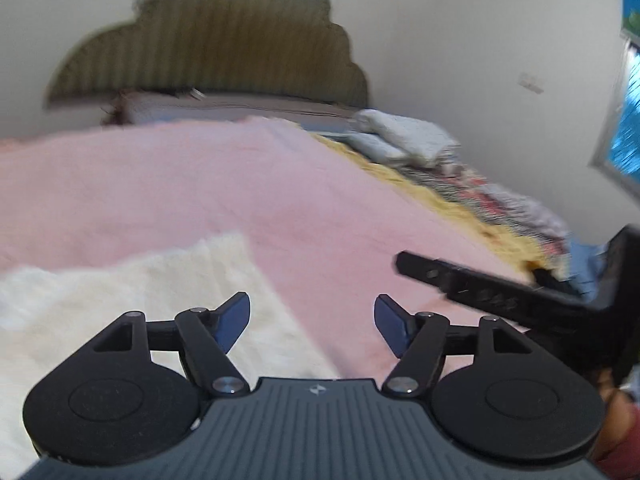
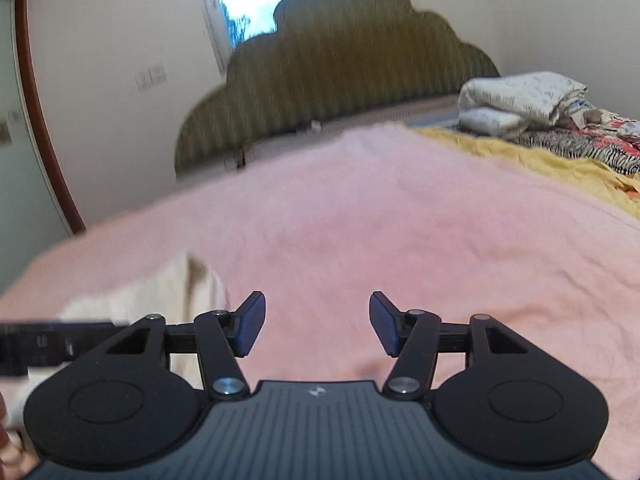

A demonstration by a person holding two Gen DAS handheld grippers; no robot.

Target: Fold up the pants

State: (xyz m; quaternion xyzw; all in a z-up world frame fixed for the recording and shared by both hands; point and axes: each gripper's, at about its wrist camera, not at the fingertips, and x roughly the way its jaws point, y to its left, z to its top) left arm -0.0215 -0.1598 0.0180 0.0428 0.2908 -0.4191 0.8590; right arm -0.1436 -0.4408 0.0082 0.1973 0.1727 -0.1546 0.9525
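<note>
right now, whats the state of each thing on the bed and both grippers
left gripper: open, empty
right gripper: open, empty
pants: cream, lying flat on the blanket, not held
blanket: pink, spread over the bed
bedding pile: folded, stacked near the headboard

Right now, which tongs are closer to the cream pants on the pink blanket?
Left. The left tongs hang open over the cream pants' edge; the right tongs are open above bare pink blanket, pants off to their left.
</note>
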